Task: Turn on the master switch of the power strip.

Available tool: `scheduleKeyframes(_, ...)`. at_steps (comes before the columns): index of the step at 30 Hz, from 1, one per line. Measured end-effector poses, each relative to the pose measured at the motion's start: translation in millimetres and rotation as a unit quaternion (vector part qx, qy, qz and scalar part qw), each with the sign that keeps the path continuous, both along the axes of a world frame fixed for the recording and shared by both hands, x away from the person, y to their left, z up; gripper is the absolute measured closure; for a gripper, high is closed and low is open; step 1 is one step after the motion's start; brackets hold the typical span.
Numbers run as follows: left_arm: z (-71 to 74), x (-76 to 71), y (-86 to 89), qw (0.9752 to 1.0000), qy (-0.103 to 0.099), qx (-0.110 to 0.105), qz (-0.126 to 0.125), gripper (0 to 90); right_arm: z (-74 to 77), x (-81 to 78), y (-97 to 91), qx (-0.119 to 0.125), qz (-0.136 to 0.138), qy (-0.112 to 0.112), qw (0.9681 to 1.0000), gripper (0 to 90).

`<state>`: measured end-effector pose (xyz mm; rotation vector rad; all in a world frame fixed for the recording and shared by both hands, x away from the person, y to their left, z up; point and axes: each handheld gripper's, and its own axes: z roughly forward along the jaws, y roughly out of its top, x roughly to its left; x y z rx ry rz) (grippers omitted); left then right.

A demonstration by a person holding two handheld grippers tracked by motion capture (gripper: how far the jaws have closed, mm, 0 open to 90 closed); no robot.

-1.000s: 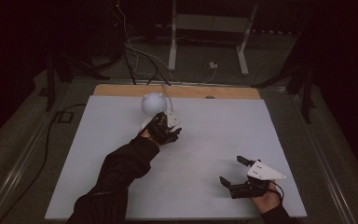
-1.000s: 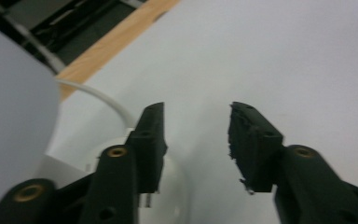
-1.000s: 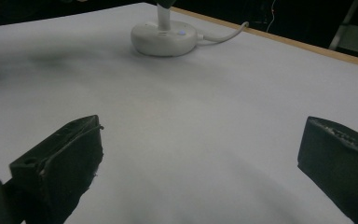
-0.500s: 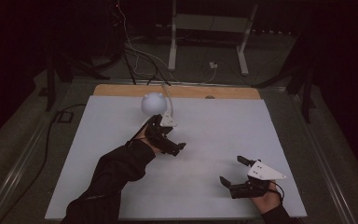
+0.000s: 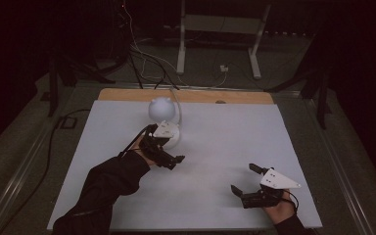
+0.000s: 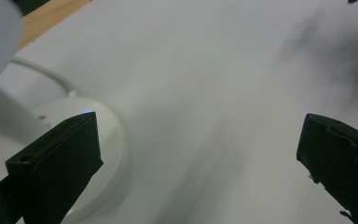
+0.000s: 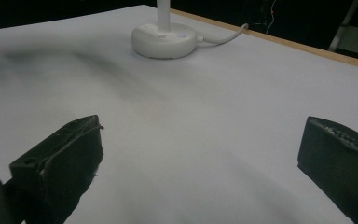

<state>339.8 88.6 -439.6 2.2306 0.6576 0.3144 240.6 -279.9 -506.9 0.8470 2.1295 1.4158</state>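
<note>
A white desk lamp stands at the back left of the table, with a round head [image 5: 162,108] over a round base [image 5: 175,141]. My left gripper [image 5: 176,150] hovers just in front of that base. Its jaws have just opened wide and nothing is between them. In the left gripper view the left gripper [image 6: 200,126] has its left jaw over the base [image 6: 109,140], where a small blue light glows. My right gripper [image 5: 243,177] rests open near the front right edge. The right gripper view looks past the right gripper [image 7: 200,130] to the base [image 7: 164,39] far off.
A white sheet [image 5: 225,127] covers the table, and a strip of bare wood [image 5: 127,94] shows along its far edge. The lamp's white cable [image 7: 223,35] runs off toward that edge. Behind the table stand metal frame legs [image 5: 257,54] and loose floor cables [image 5: 142,54].
My left gripper has opened and drawn back from the lamp base toward the near right. The right gripper has stayed put.
</note>
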Motion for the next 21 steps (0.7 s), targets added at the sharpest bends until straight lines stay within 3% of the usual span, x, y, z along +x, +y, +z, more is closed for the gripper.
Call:
scheduleKeyframes(3,-0.2,-5.1,10.2,0.9999,0.006,-0.011,0.002,0.2,-0.2,0.3,0.2,-0.002,0.0,0.0,1.0,0.0)
scheduleKeyframes(10,-1.7,-17.0,37.4,0.9999,0.004,-0.012,0.009,0.2,0.4,-0.3,0.0,-0.004,-0.002,-0.002,1.0,0.0)
scheduleKeyframes(21,-14.7,-36.0,76.4,0.9995,0.01,-0.019,0.023,0.2,0.5,-0.5,0.8,-0.005,-0.004,-0.003,1.0,0.0)
